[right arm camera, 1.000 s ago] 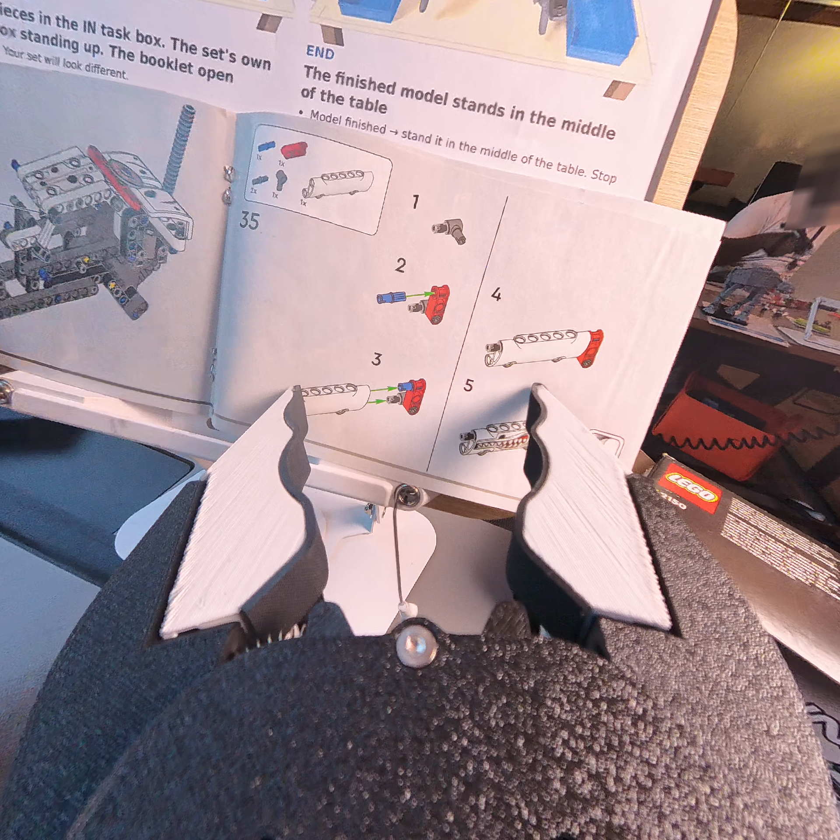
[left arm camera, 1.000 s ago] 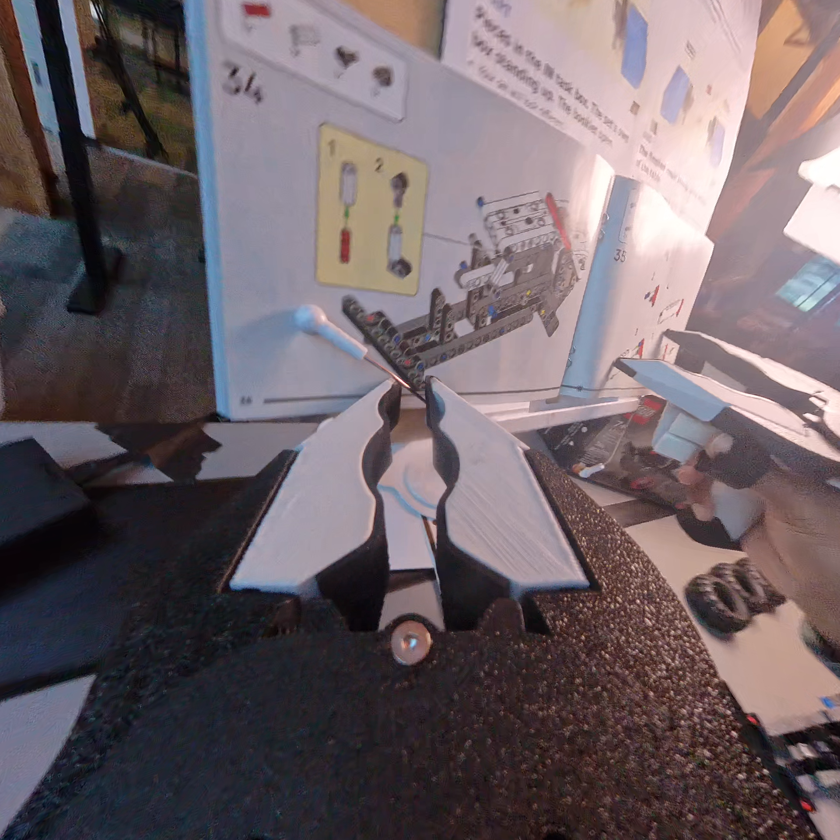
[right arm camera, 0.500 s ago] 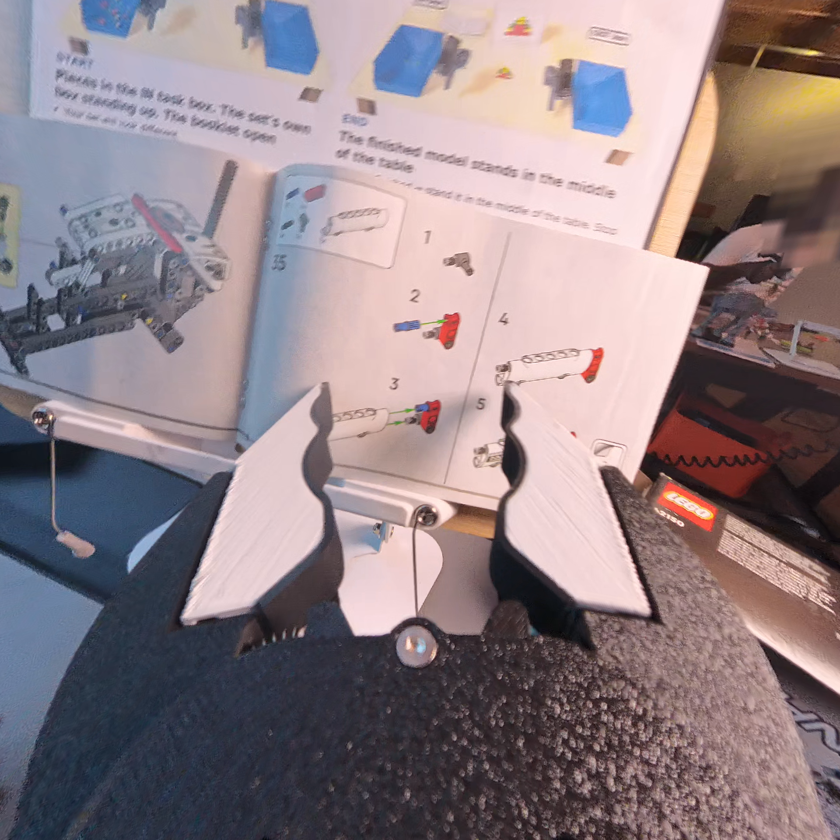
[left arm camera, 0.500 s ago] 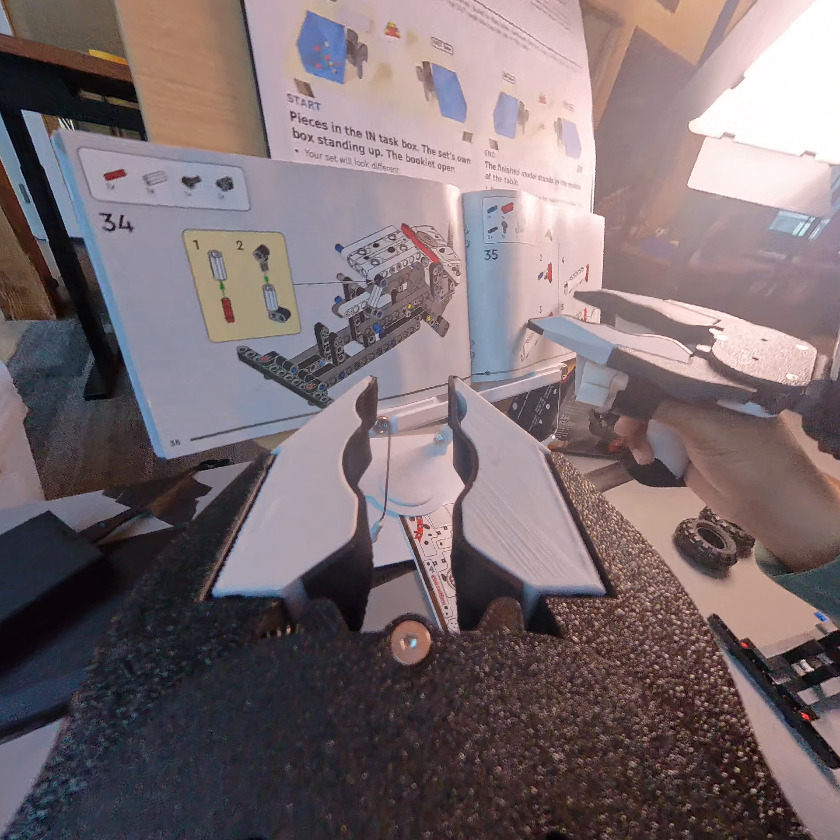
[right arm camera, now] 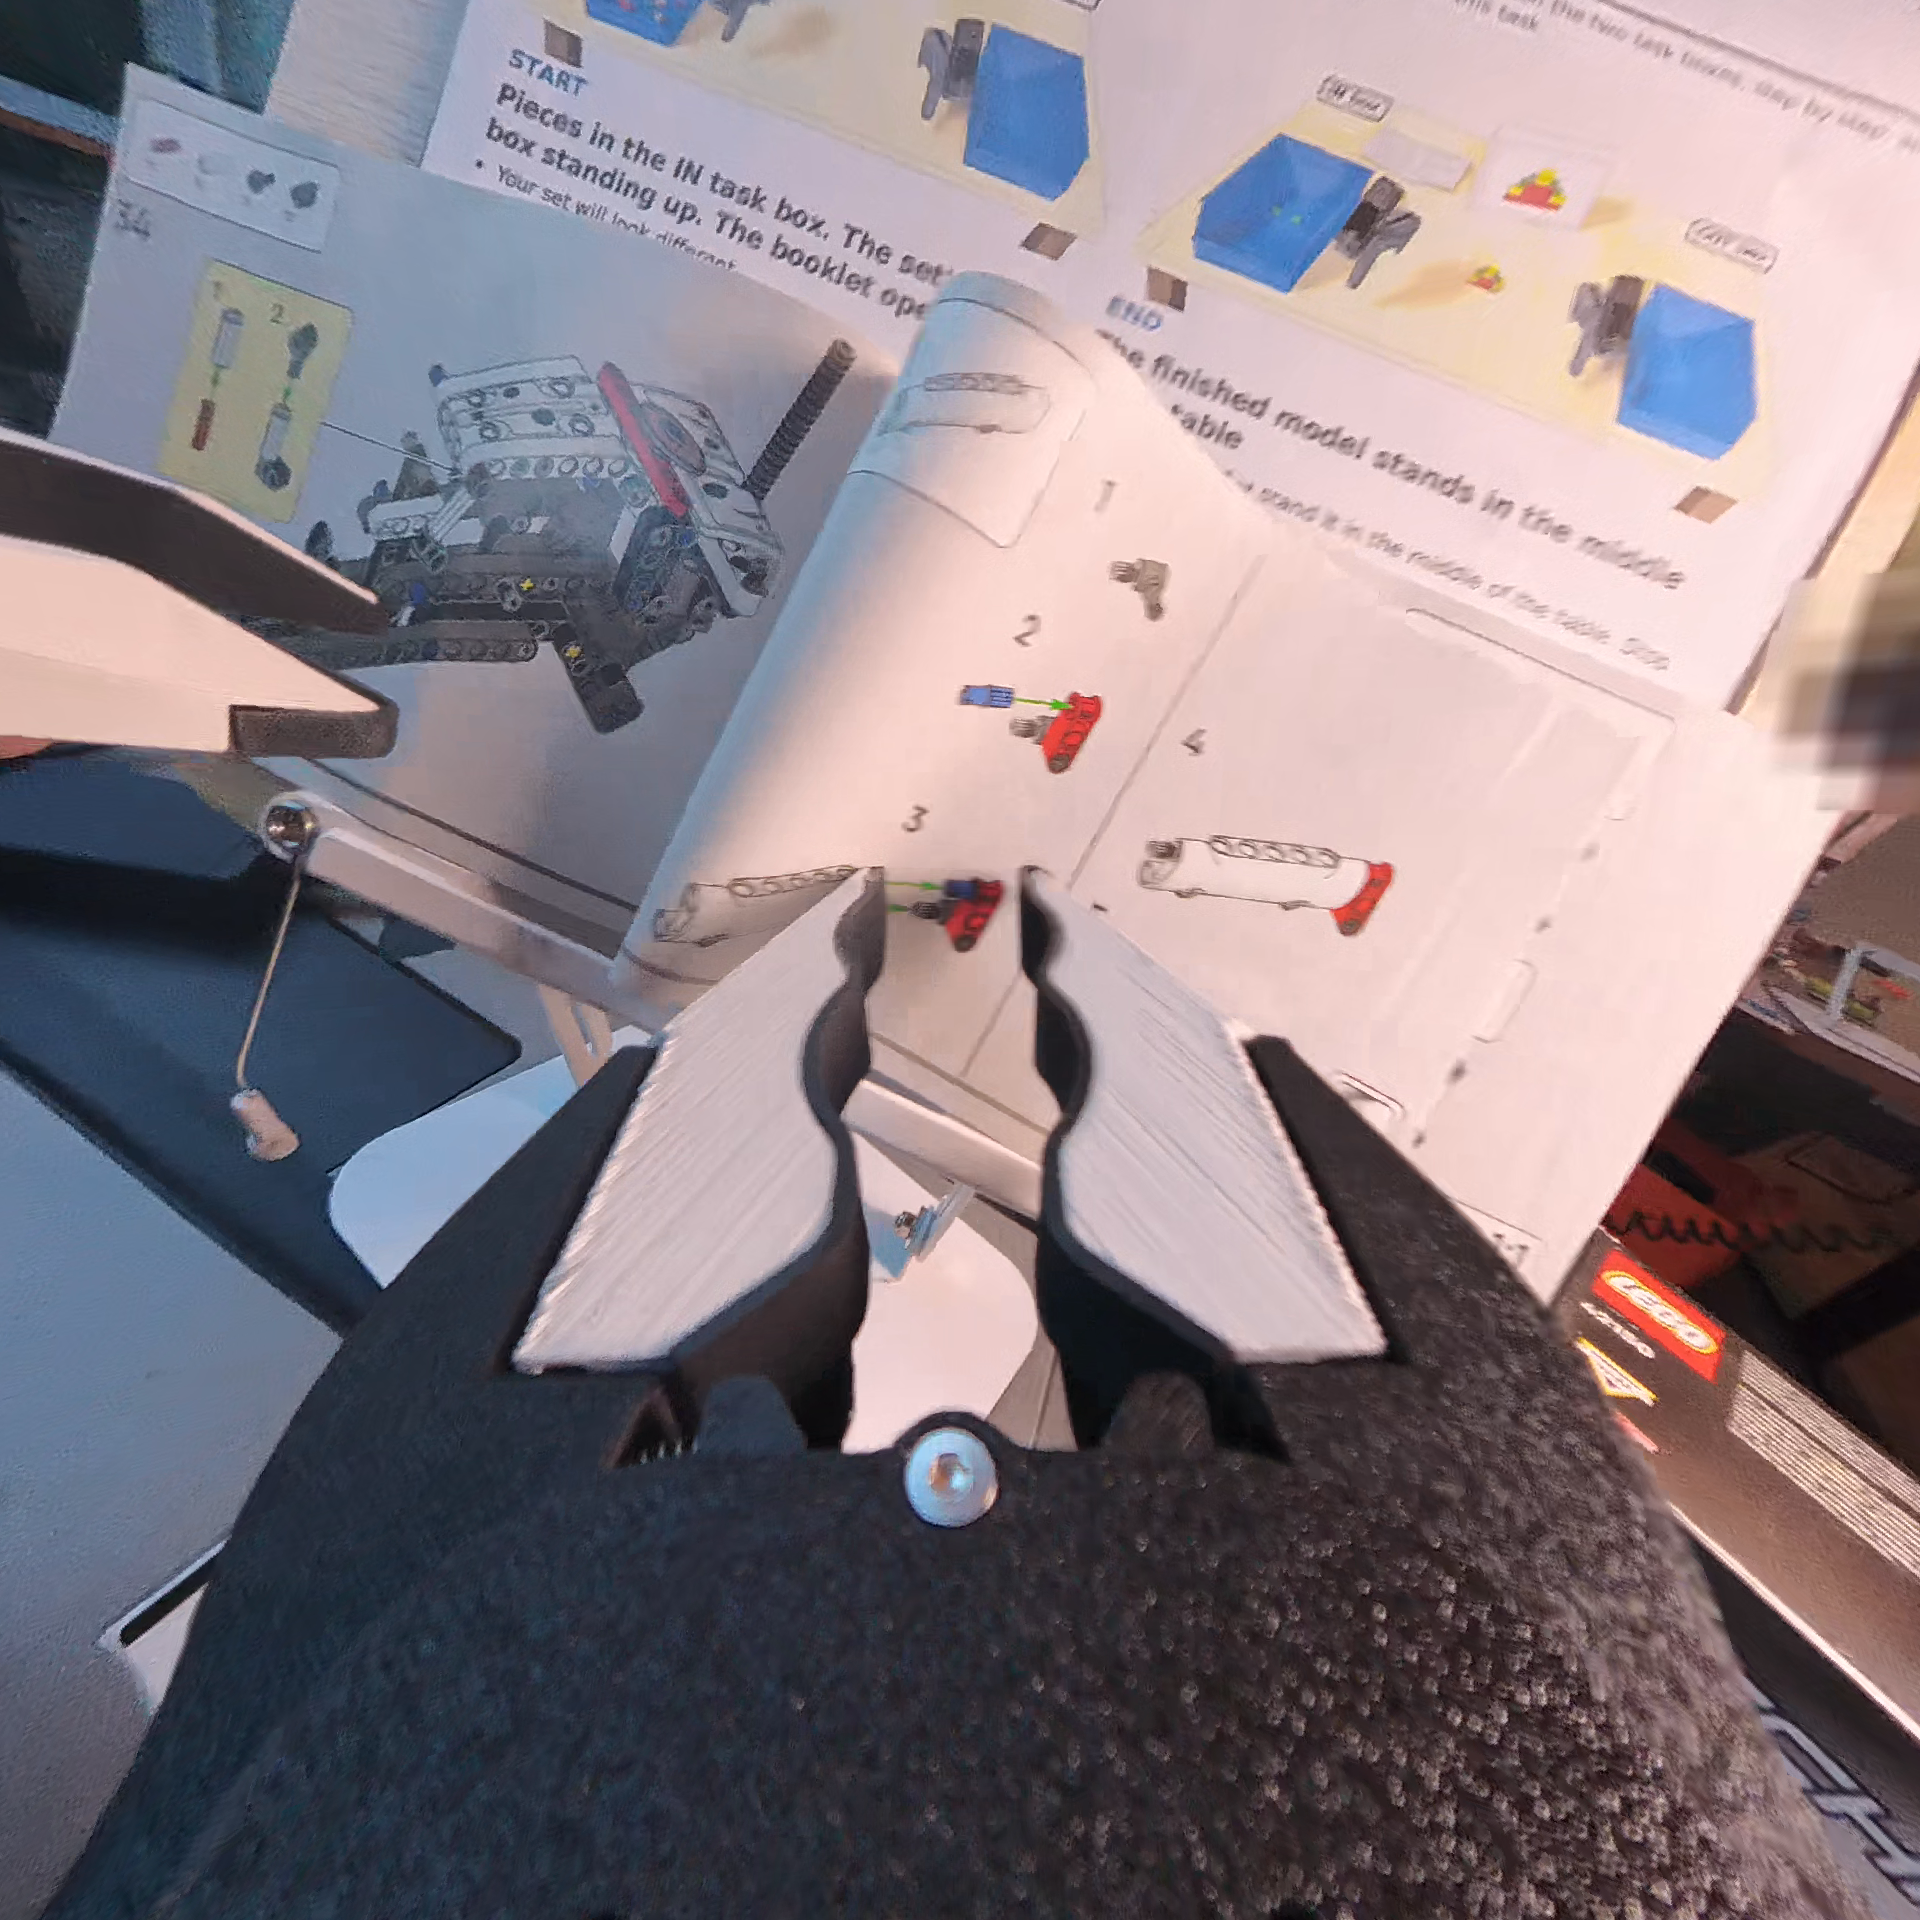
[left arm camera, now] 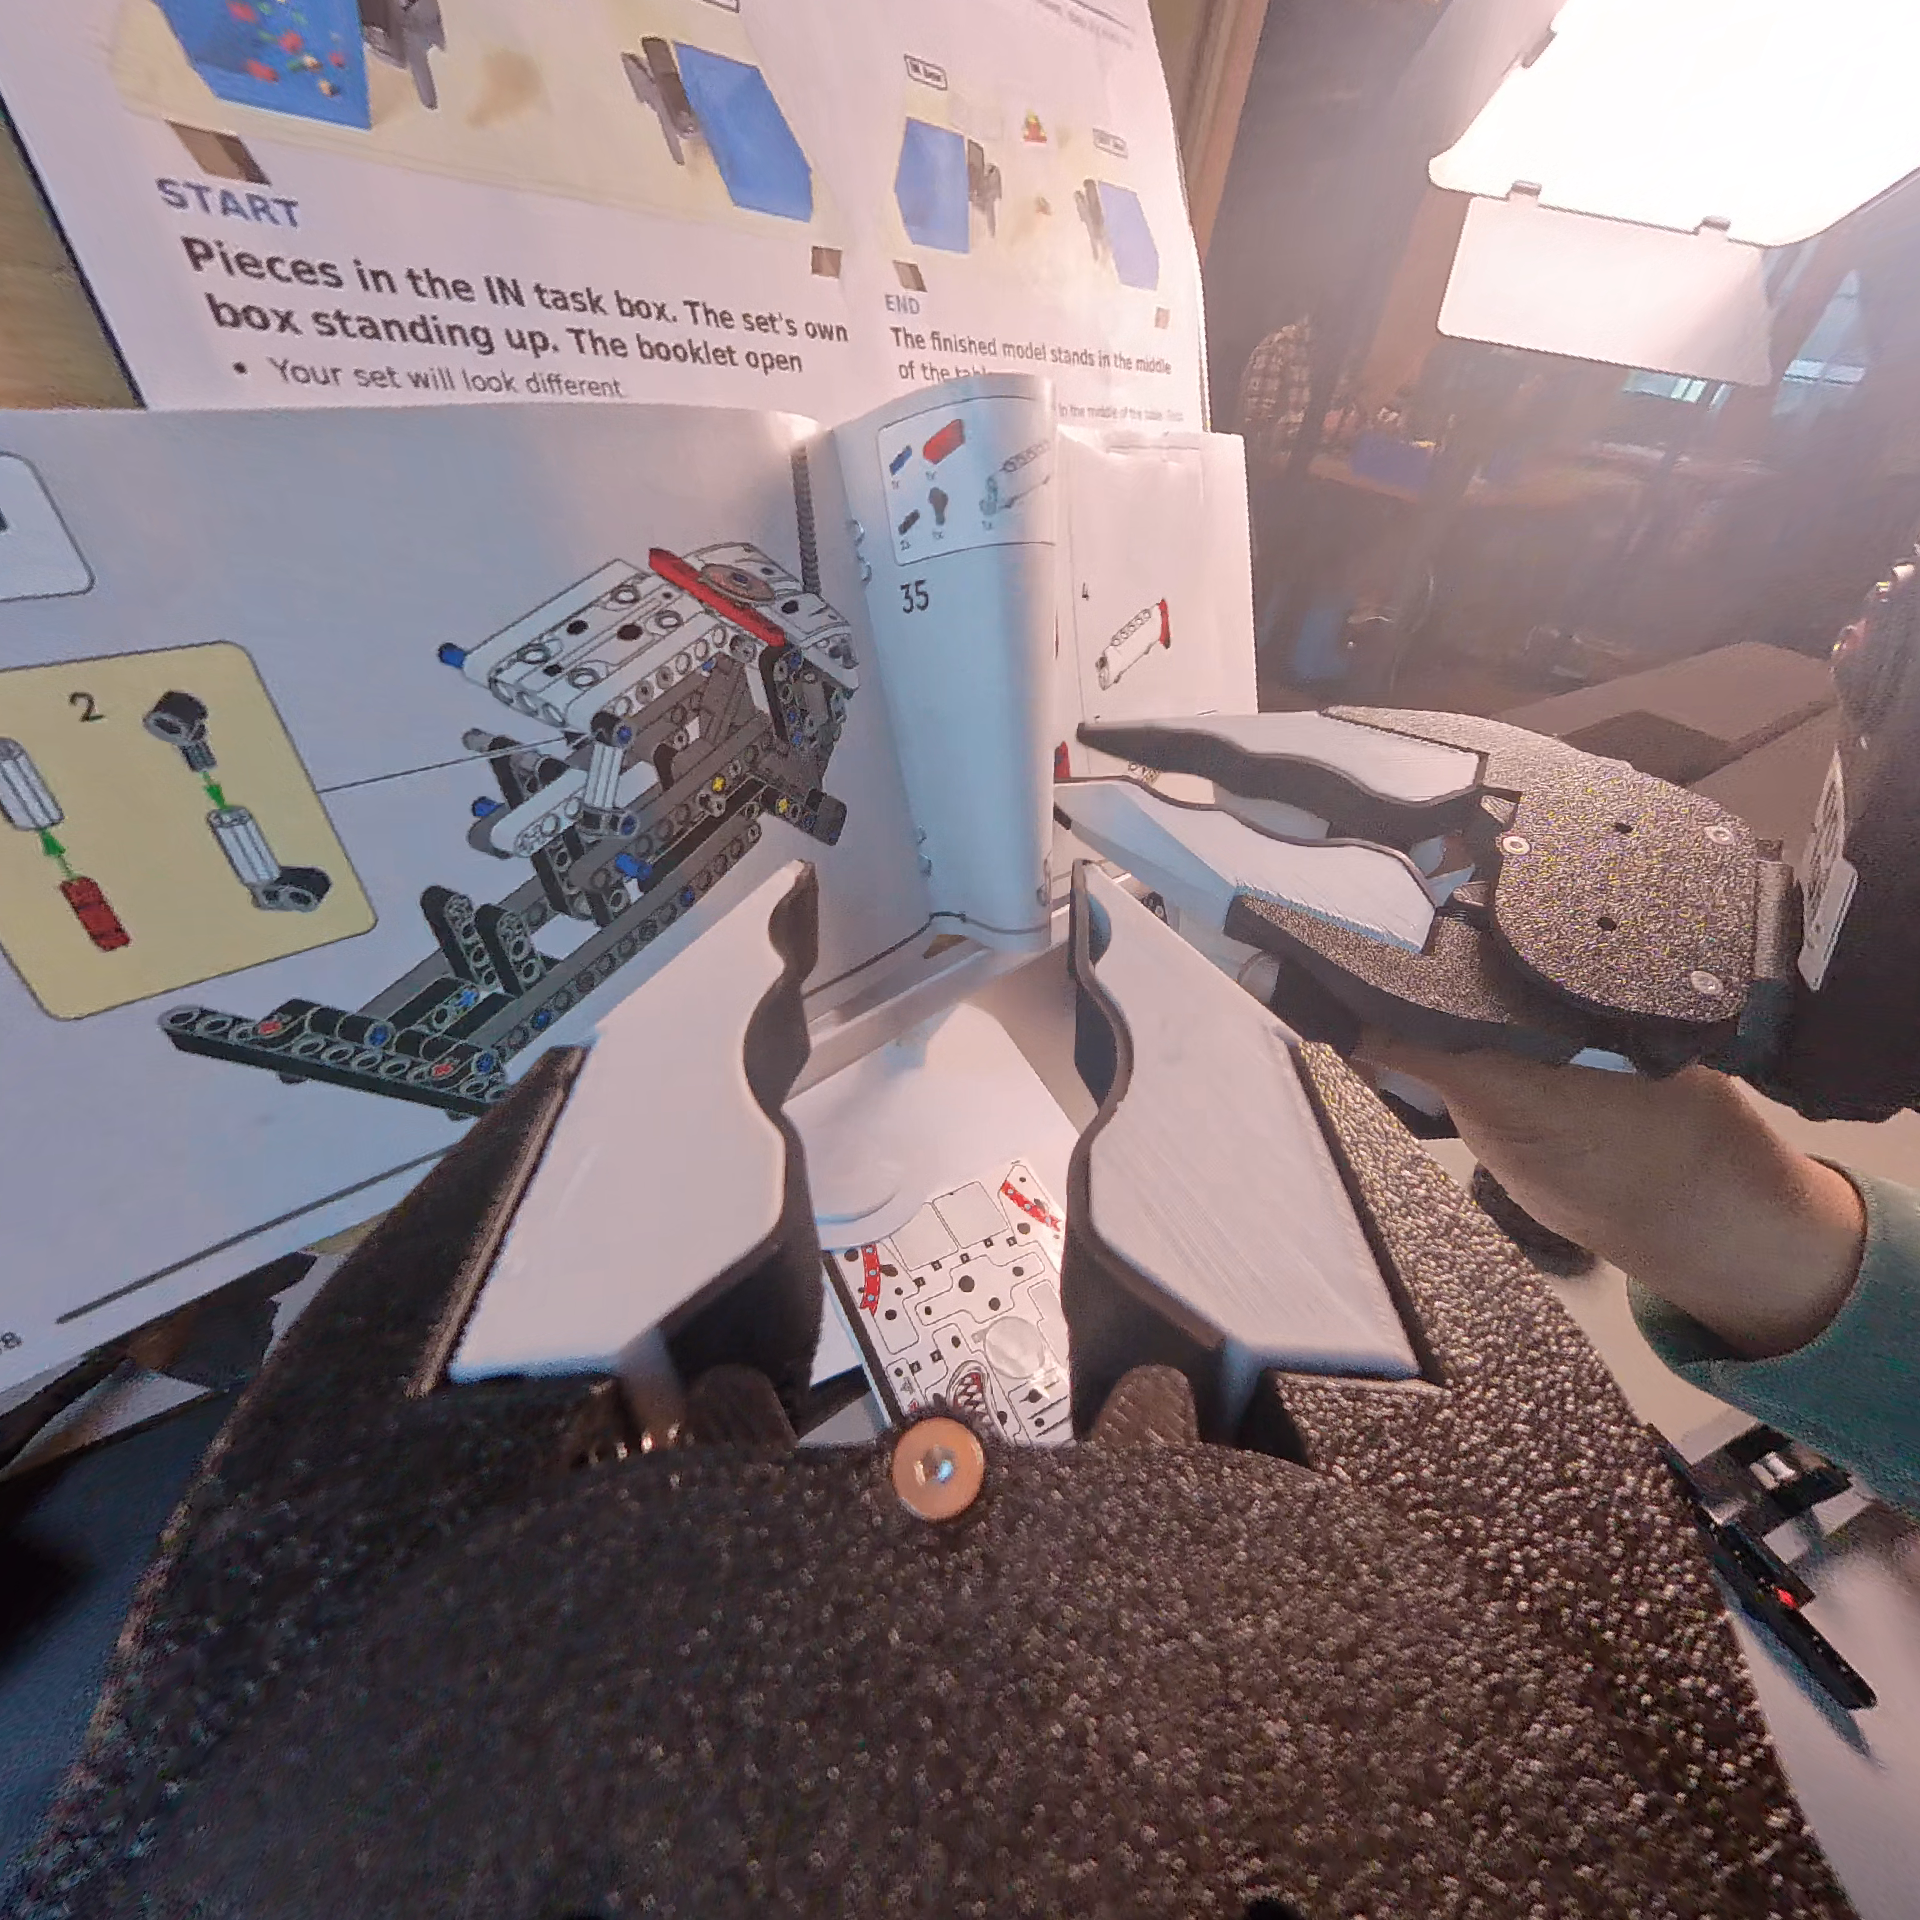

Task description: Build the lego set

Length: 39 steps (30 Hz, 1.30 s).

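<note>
Ahead of the left tongs [left arm camera: 940, 899], parted and empty, the glossy instruction booklet [left arm camera: 468, 665] stands open on a white stand [left arm camera: 935, 966], its right page curling into a tube. Below the gap lies a flat sticker sheet [left arm camera: 966, 1309]. Rightward, the right tongs [right arm camera: 951, 883], ridged white fingers on grainy black, are narrowly parted at that page, holding nothing. A dark cardboard set box [right arm camera: 1745, 1455] lies to their right.

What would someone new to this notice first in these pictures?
Probably the open instruction booklet propped on a white stand, its right-hand page curling away from the page behind. The right gripper points at that curling page with a narrow gap between its fingers, and the left gripper hangs open before the spine.
</note>
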Each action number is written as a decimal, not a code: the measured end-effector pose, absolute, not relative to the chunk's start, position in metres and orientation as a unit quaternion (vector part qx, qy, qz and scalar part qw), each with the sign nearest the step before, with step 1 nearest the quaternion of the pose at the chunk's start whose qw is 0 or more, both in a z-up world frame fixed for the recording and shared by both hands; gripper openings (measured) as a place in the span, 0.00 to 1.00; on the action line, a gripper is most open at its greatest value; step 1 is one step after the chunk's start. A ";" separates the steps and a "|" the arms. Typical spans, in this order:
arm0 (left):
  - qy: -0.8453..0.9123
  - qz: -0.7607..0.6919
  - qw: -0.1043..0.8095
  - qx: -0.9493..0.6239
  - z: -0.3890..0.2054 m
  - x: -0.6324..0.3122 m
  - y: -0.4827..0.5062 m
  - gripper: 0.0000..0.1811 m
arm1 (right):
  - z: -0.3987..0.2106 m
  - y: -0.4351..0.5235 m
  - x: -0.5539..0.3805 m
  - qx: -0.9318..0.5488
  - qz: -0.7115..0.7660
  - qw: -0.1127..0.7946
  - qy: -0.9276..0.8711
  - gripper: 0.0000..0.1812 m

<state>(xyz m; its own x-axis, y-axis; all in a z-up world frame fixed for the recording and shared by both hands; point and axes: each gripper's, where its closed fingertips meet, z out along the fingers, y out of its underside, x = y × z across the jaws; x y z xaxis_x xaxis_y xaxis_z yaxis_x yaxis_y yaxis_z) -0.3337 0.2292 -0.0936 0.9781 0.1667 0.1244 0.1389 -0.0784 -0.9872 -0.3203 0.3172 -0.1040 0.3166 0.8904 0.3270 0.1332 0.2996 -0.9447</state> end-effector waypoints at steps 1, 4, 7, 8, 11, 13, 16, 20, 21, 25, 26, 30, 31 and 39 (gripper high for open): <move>-0.100 0.010 0.672 -0.734 -0.091 -0.332 0.231 0.27 | -0.098 0.325 -0.316 -0.519 0.296 0.644 -0.478 0.27; -0.093 0.013 0.670 -0.737 -0.089 -0.331 0.235 0.27 | -0.103 0.350 -0.312 -0.590 0.324 0.610 -0.419 0.59; -0.092 0.017 0.668 -0.738 -0.090 -0.330 0.239 0.27 | -0.111 0.346 -0.318 -0.591 0.330 0.591 -0.439 0.54; -0.091 0.016 0.667 -0.739 -0.090 -0.330 0.240 0.27 | -0.110 0.339 -0.319 -0.578 0.327 0.595 -0.452 0.48; -0.090 0.018 0.668 -0.739 -0.091 -0.330 0.243 0.27 | -0.110 0.323 -0.323 -0.540 0.316 0.610 -0.487 0.32; -0.093 0.018 0.667 -0.739 -0.091 -0.331 0.244 0.29 | -0.110 0.327 -0.320 -0.539 0.300 0.622 -0.482 0.27; -0.093 0.013 0.664 -0.742 -0.093 -0.331 0.246 0.29 | -0.100 0.324 -0.314 -0.521 0.297 0.643 -0.477 0.14; -0.085 -0.009 0.674 -0.734 -0.087 -0.328 0.243 0.33 | -0.085 0.295 -0.314 -0.464 0.343 0.651 -0.494 0.02; -0.084 -0.032 0.683 -0.724 -0.081 -0.323 0.240 0.34 | -0.084 0.285 -0.315 -0.448 0.348 0.649 -0.507 0.02; -0.089 -0.105 0.729 -0.671 -0.049 -0.302 0.215 0.36 | -0.085 0.241 -0.322 -0.350 0.342 0.661 -0.568 0.07; -0.090 -0.101 0.730 -0.670 -0.047 -0.301 0.211 0.35 | -0.089 0.228 -0.325 -0.324 0.337 0.659 -0.589 0.10; -0.120 -0.079 0.704 -0.695 -0.061 -0.317 0.206 0.24 | -0.121 0.174 -0.334 -0.253 0.340 0.589 -0.688 0.28; -0.127 -0.082 0.699 -0.698 -0.064 -0.322 0.204 0.18 | -0.130 0.161 -0.333 -0.240 0.349 0.560 -0.712 0.32; -0.163 -0.052 0.693 -0.701 -0.070 -0.377 0.175 0.09 | -0.107 0.163 -0.307 -0.275 0.453 0.527 -0.665 0.16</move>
